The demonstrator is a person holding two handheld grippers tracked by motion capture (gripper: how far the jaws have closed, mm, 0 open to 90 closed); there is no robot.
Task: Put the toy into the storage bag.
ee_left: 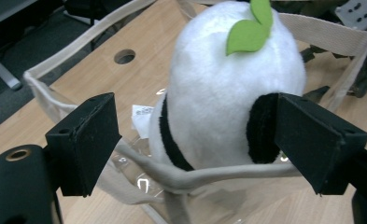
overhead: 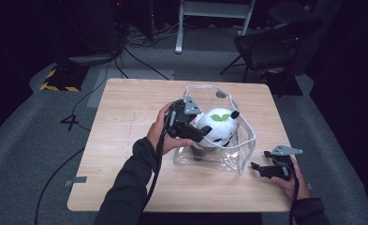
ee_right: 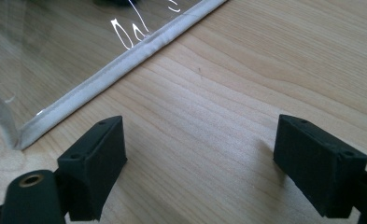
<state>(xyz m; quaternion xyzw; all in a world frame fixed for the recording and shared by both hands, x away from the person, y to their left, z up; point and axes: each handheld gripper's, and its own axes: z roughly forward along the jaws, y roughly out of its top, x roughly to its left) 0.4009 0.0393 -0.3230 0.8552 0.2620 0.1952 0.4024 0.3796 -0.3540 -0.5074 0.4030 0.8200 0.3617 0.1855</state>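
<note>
A white plush toy (overhead: 219,124) with a green leaf on top and black ears stands upright inside a clear plastic bag (overhead: 247,136) with white fabric trim, in the middle of the wooden table (overhead: 125,122). My left gripper (overhead: 201,133) reaches over the bag's near rim. In the left gripper view the left gripper (ee_left: 197,135) stands open. Its right jaw lies against the black ear of the plush (ee_left: 228,93), and its left jaw stands apart from the toy. The bag's trim (ee_left: 78,44) loops beneath. My right gripper (overhead: 256,166) rests open on the table right of the bag. The right gripper (ee_right: 204,163) faces the bag's bottom seam (ee_right: 125,60).
A round hole (overhead: 221,94) marks the tabletop behind the bag. A dark chair (overhead: 270,47) stands beyond the far right corner, a white desk frame (overhead: 179,28) behind it. Cables and a yellow-black striped base (overhead: 60,79) lie on the floor at left.
</note>
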